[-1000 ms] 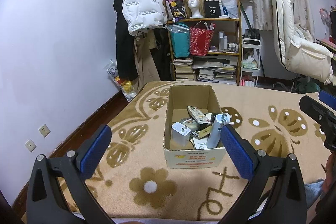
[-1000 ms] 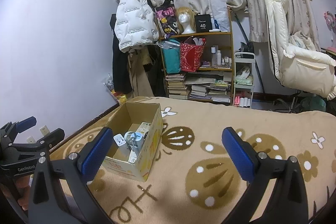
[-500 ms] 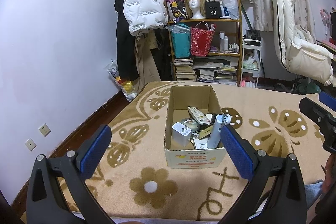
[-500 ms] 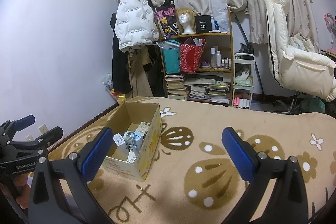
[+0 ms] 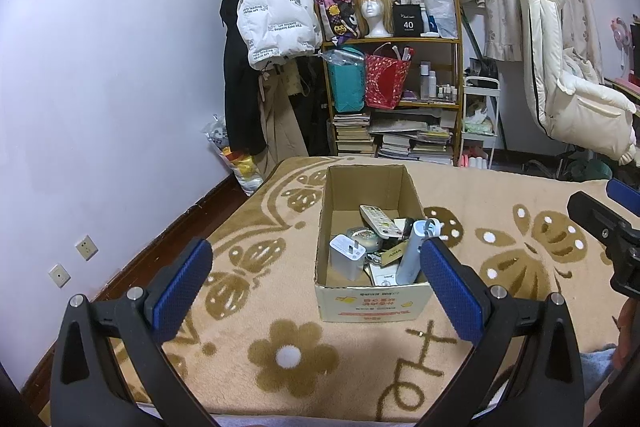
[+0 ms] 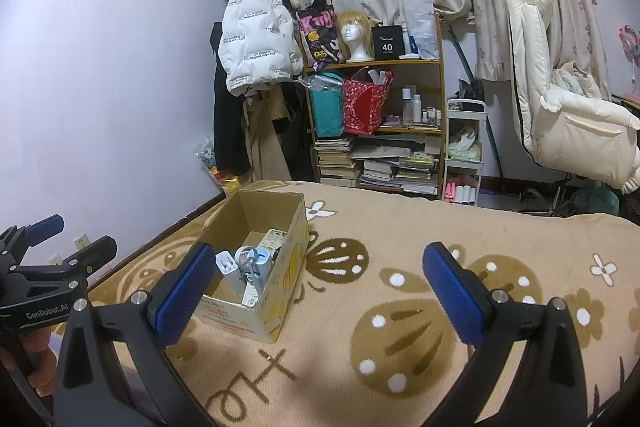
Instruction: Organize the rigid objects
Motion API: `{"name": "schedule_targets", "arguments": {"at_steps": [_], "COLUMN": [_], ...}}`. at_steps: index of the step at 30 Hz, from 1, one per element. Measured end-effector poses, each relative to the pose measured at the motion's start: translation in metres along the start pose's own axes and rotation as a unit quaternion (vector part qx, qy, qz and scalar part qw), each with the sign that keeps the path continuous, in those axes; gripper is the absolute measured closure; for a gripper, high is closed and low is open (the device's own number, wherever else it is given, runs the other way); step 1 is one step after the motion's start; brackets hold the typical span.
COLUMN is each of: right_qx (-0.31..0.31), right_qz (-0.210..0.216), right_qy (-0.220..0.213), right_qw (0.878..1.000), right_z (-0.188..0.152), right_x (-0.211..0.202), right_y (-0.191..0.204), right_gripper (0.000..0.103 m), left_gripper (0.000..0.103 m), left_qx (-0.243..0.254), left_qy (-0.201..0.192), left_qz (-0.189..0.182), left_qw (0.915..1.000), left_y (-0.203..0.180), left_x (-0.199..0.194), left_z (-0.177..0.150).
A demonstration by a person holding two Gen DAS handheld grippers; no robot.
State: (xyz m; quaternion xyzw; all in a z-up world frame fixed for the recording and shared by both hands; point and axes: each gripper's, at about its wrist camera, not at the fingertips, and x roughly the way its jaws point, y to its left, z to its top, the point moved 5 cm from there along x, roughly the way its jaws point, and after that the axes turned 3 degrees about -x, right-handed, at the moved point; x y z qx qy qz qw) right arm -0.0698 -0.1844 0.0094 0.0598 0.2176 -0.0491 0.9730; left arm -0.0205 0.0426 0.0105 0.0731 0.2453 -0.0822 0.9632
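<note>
The left gripper [image 5: 316, 281], a black rigid frame with blue knurled pads, is released: its jaws stand wide apart and hold nothing. The right gripper [image 6: 320, 293], of the same build, is likewise spread wide and empty. Both hover above a beige plush blanket [image 5: 248, 311] with a brown flower and butterfly pattern. An open rectangular box of brown corrugated cardboard [image 5: 370, 187] sits on the blanket, at 12 o'clock in the left wrist view and at 10 o'clock in the right wrist view. Its near outer wall is white with red print. The rigid objects lie inside it, packed toward the near end: a white, blocky plastic charger plug [image 5: 347, 257] at the near left, a white cylindrical plastic device [image 5: 414, 253] leaning upright against the near right wall, a flat white remote control with small buttons [image 5: 376, 220] lying tilted behind them, and a round metallic tin [image 5: 365, 235] between plug and remote. Smaller items beneath them cannot be identified. Neither gripper touches the box. At 12 o'clock beyond the blanket stands a wooden shelf unit [image 5: 456, 67] holding stacked books, a glossy red bag and a teal bag.
</note>
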Motion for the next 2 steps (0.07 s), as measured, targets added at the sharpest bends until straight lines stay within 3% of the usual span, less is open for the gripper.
{"name": "schedule_targets", "arguments": {"at_steps": [2], "right_qx": [0.001], "right_qz": [0.002], "right_qy": [0.000], "right_qw": [1.000], "right_z": [0.0002], "right_x": [0.0000], "right_y": [-0.0010], "right_gripper": [0.000], "left_gripper": [0.000], "left_qx": [0.000], "left_qy": [0.000], "left_qz": [0.003], "left_qw": [1.0000], "left_y": [-0.0003], "left_x": [-0.0004], "left_z": [0.0000]}}
